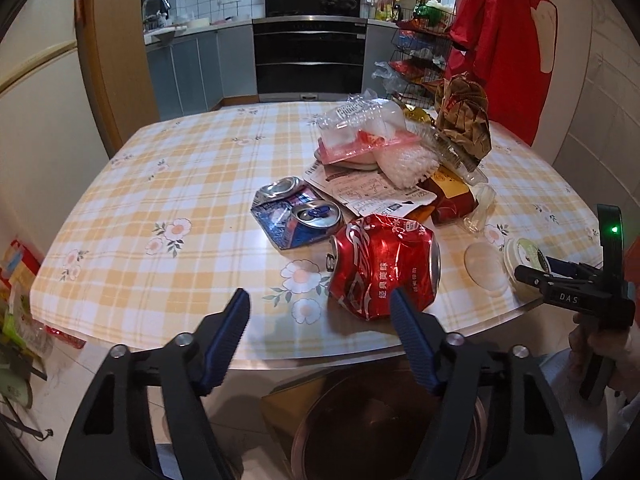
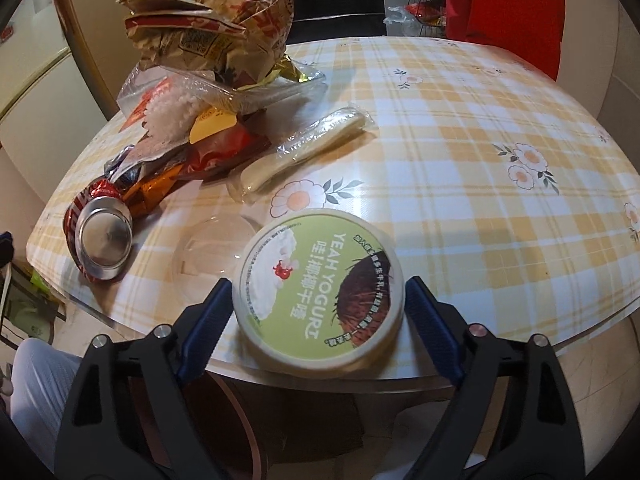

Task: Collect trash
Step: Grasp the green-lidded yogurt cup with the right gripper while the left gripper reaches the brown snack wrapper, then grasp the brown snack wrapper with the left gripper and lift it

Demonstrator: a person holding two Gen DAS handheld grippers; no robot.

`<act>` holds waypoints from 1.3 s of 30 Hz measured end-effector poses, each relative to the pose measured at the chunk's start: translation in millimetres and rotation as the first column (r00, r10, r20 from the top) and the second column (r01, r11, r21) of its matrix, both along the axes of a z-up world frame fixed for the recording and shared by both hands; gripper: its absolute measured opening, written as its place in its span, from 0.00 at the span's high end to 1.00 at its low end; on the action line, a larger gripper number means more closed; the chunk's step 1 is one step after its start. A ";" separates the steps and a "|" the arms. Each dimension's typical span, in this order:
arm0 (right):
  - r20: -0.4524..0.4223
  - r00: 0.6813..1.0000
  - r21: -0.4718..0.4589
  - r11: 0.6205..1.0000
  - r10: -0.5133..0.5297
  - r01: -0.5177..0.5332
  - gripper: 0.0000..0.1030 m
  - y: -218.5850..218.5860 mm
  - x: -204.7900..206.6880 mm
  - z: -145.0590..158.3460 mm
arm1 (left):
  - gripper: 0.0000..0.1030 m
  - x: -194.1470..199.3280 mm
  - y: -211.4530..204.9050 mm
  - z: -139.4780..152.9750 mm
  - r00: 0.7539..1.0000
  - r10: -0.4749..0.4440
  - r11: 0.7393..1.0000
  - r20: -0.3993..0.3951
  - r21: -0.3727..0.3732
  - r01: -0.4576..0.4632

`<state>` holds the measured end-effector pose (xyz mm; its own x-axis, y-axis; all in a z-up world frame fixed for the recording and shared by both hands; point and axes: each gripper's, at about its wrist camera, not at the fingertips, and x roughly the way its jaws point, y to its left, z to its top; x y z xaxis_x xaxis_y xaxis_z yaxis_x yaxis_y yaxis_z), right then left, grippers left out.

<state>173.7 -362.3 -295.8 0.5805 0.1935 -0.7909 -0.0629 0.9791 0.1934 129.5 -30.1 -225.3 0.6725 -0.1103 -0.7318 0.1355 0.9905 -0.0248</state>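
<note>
Two grippers are at the table edge and neither has a grip yet, so by my reading the collecting has barely begun: all the trash in view lies on the checked tablecloth (image 1: 168, 184).

Your left gripper (image 1: 320, 312) has its jaws apart with nothing pressed between them. The crushed red can (image 1: 384, 264) lies just ahead of them, toward the right finger, whose tip overlaps the can's near edge in the left wrist view; I cannot tell whether it touches. Beyond the can and off to the left lies a flattened blue can (image 1: 296, 216). Further ahead is a heap of wrappers (image 1: 400, 160), with a printed leaflet (image 1: 368, 196) and a crumpled paper bag (image 1: 464, 120).

Your right gripper (image 2: 319, 304) straddles the yogurt tub (image 2: 320, 292): one finger on each side, jaws released, with the pads close to the rim but not clearly pressing. To the left of the jaws lies a clear lid (image 2: 216, 252). Ahead lies a clear-wrapped pale stick (image 2: 304, 148).

Readable writing: the tub's green lid says "YEAH YOGURT" beside Chinese characters and a coconut picture. The red can carries white Chinese script. The right gripper's body, seen from the left wrist, shows "DAS". The leaflet's print is too small to read.
</note>
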 end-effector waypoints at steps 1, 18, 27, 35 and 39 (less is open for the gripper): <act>0.003 1.000 0.008 1.000 -0.003 0.003 0.18 -0.8 -1.3 1.2 | 0.39 0.8 -0.4 -0.8 1.000 -0.002 1.000 -0.004 -0.004 0.002; 0.060 0.998 0.036 0.999 -0.020 0.018 0.18 -1.0 -10.2 21.5 | 0.52 58.1 -10.7 -38.9 0.995 -0.030 0.996 -0.099 -0.083 0.021; 0.070 0.997 0.030 0.999 -0.017 0.015 0.18 -0.2 -6.5 29.6 | 0.52 70.5 -12.9 -2.2 0.999 -0.037 0.986 -0.021 -0.164 0.033; 0.084 0.996 0.040 0.999 -0.033 0.030 0.18 -6.9 -4.3 34.5 | 0.20 118.0 -84.7 62.3 0.977 -0.188 0.948 0.102 -0.241 0.208; 0.087 0.995 0.054 0.997 -0.056 0.052 0.18 -16.8 -7.1 36.5 | 0.16 140.6 -127.8 61.9 0.966 -0.232 0.957 0.117 -0.153 0.248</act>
